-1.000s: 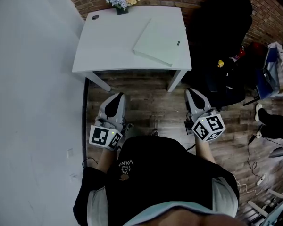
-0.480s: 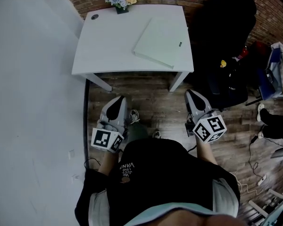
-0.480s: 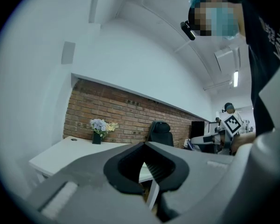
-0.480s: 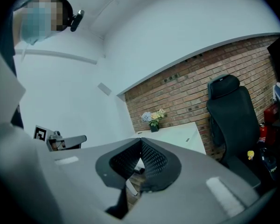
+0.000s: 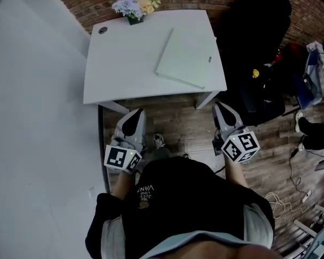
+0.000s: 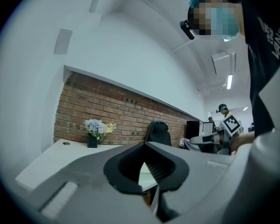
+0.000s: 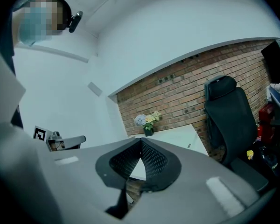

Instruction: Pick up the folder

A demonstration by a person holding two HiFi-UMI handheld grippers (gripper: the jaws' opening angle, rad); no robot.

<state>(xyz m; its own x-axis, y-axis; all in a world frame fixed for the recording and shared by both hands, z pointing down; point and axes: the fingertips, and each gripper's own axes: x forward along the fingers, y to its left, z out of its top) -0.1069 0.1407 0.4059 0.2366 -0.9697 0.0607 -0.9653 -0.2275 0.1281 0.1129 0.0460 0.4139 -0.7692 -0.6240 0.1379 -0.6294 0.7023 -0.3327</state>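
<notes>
Soft, even indoor light. White desk [image 5: 124, 63] reads bright, no hard glare. Dim shadow band on the wood floor [image 5: 173, 117] below its front edge. Ceiling strip light [image 6: 229, 81] glows in left gripper view. Both gripper views: heavy fisheye, black vignetted corners, near fingers [image 6: 84, 181] soft. Head view bows at edges.

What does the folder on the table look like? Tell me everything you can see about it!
The folder is a thin, flat rectangle, pale greenish white, plain and smooth like plastic or card. It looks closed, with a small dark mark near its right edge. It lies flat on the right half of the white table, turned a bit crooked to the table's edges, with one corner near the front edge. Only the table touches it.
</notes>
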